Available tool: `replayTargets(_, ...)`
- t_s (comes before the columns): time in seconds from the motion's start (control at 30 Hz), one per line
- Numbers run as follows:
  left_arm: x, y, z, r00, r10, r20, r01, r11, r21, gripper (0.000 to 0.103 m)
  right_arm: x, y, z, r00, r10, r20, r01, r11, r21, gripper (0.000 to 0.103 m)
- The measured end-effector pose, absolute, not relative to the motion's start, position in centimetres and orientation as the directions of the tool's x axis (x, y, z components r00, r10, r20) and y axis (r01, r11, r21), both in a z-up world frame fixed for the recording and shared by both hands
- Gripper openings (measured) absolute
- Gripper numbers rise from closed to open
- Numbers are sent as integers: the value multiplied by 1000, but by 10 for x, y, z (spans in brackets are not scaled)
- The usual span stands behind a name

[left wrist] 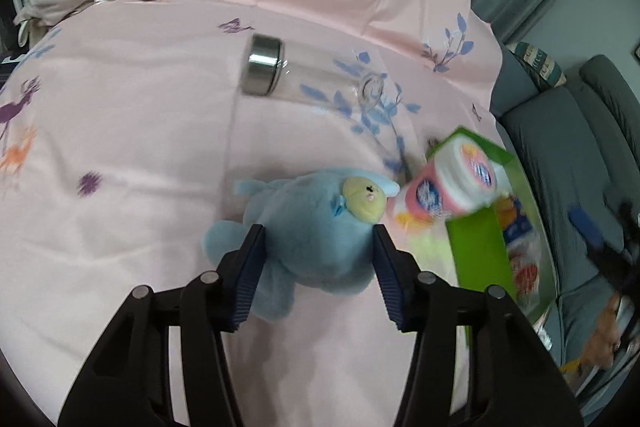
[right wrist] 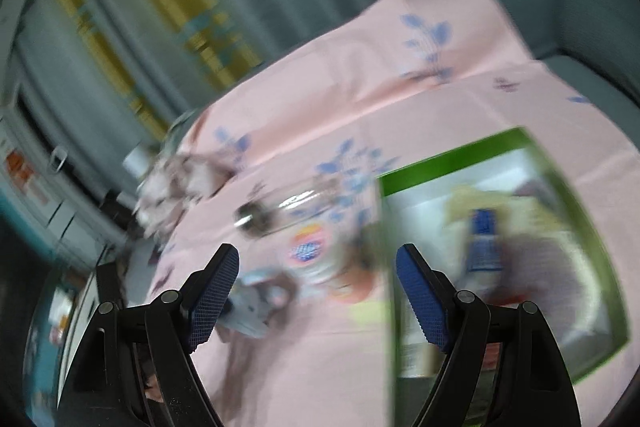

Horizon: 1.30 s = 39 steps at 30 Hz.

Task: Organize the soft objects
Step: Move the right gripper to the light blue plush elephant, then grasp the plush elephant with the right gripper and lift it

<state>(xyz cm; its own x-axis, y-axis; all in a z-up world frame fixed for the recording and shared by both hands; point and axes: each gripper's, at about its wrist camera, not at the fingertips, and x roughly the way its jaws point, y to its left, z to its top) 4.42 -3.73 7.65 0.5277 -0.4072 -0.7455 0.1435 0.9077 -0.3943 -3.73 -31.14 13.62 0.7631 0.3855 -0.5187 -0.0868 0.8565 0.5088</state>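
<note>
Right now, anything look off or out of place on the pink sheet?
Yes: a clear bottle with a steel cap lies on its side mid-sheet, a hard item among soft ones. A tissue pack sits tilted against the rim of the green box, half in. The blue plush lies between the left gripper pads.

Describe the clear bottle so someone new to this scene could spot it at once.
Start from the pink printed sheet covering the surface. Near its middle, beyond the blue plush toy, the clear bottle lies on its side. Its see-through body and shiny metal cap set it apart from the soft things around it.
</note>
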Motion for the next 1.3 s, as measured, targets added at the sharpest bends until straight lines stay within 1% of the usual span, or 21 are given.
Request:
replayTargets(0.13,13,-25,71,522,-407,-750,152,909,-387,51,-20,-256,125,657,476,-585,-192,856,480,82)
replayTargets(0.27,-10,-25,63,520,-413,-748,178,909,-378,51,-1,-212,96,515,530,-673,-237,843,483,82)
replayTargets(0.33,-14,-26,61,520,-417,-745,186,907,-377,51,4,-198,82,456,551,-699,-243,832,498,82)
replayTargets(0.4,-16,-27,60,526,-417,-741,188,907,-376,51,8,-190,74,424,566,-707,-239,823,516,82)
replayTargets(0.53,-19,-31,56,533,-440,-723,202,895,-397,50,9,-178,72,437,564,-701,-248,825,508,82)
replayTargets(0.57,-18,-33,55,523,-454,-721,204,889,-411,49,10,-175,70,429,565,-704,-250,824,509,82)
replayTargets(0.6,-18,-34,53,512,-468,-721,205,881,-426,43,10,-174,68,421,565,-710,-246,824,510,82)
replayTargets(0.63,-16,-36,49,482,-502,-718,211,862,-461,42,11,-174,66,419,557,-717,-240,830,504,82)
replayTargets(0.7,-13,-39,43,450,-530,-719,206,845,-494,42,13,-174,63,423,538,-729,-233,842,487,82)
replayTargets(0.77,-10,-41,38,451,-522,-724,190,849,-493,45,15,-174,62,423,555,-717,-246,831,499,82)
replayTargets(0.83,-7,-42,36,449,-531,-719,179,841,-510,45,20,-173,56,412,558,-721,-245,830,502,82)
replayTargets(0.87,-7,-43,36,451,-528,-719,176,843,-509,45,22,-172,53,407,547,-732,-238,837,493,80)
replayTargets(0.9,-7,-44,37,454,-523,-722,176,846,-503,44,23,-170,49,399,533,-746,-237,846,477,76)
replayTargets(0.93,-6,-46,37,458,-511,-728,174,854,-490,43,25,-169,47,392,528,-753,-240,849,471,74)
replayTargets(0.97,-5,-47,37,461,-493,-737,169,865,-473,42,26,-167,44,382,531,-756,-250,847,469,70)
replayTargets(1.0,-3,-49,36,461,-485,-743,166,870,-465,42,26,-165,42,375,540,-754,-260,842,473,64)
replayTargets(1.07,0,-49,32,451,-484,-750,159,870,-466,42,25,-161,41,362,562,-744,-292,826,482,59)
replayTargets(1.17,3,-49,29,450,-481,-752,152,871,-467,43,25,-158,40,377,556,-740,-309,829,466,58)
replayTargets(1.3,6,-48,28,449,-496,-743,149,862,-485,42,27,-165,36,371,589,-718,-304,807,506,55)
